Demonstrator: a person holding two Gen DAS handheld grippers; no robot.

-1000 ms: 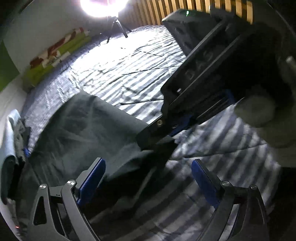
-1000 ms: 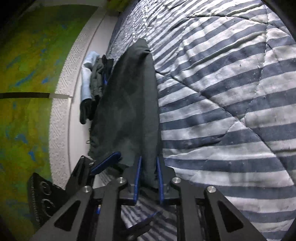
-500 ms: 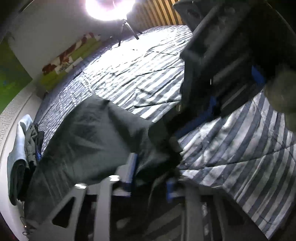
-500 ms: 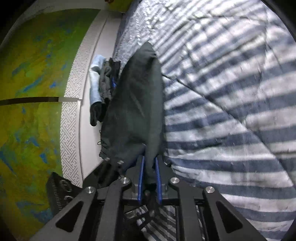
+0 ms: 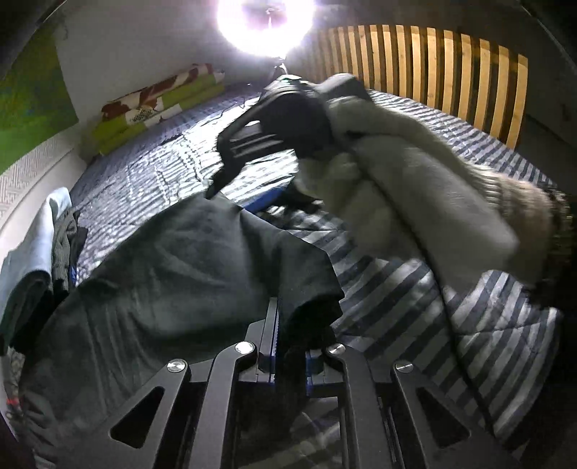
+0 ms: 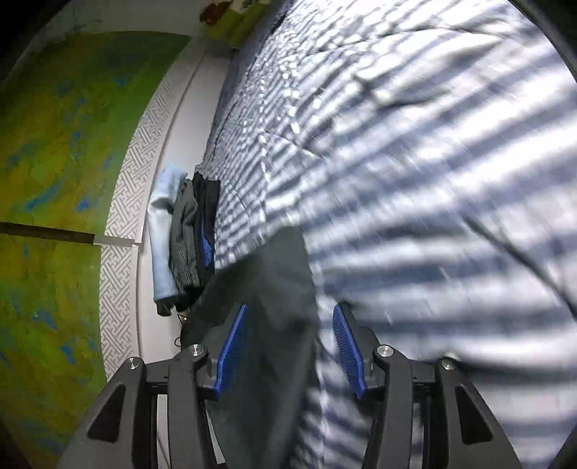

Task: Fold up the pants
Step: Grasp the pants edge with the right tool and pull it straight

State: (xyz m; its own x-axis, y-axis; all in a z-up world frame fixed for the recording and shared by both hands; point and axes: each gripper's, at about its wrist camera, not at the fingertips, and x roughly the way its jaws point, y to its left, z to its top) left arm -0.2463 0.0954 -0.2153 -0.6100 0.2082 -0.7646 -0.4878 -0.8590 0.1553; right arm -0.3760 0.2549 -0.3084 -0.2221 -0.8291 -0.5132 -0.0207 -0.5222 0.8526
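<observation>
Left gripper (image 5: 288, 346): blue pads drawn nearly together, pinching a bunched corner of the dark pants (image 5: 173, 274). The jaws are closing the last bit, with cloth between them. The gripper points steeply down at the bed.

Pants: dark grey-green, spread over the striped quilt (image 5: 414, 296) of the bed, running from the pinched corner away toward the bed's edge at frame left. The fabric is rumpled, with a raised fold near the grip.

Right gripper (image 6: 288, 342): jaws opening, blue pads (image 6: 230, 346) standing apart. An edge of the pants lies between them in the right wrist view, but the pads do not press on it; the cloth hangs slack beside the left-hand pad. That view is motion-blurred over the quilt.

In the left wrist view the right gripper (image 5: 230, 169) shows as a dark blurred body above the far edge of the pants, carried by a hand in a pale glove (image 5: 396, 173).

Surroundings: a stack of folded clothes (image 6: 184, 238), light blue and dark, sits at the bed's edge just beyond the pants. A bright lamp (image 5: 267, 21) glares behind the bed, a slatted wooden headboard (image 5: 432, 68) at right, and a folded green and red blanket (image 5: 158, 104) lies against the wall.
</observation>
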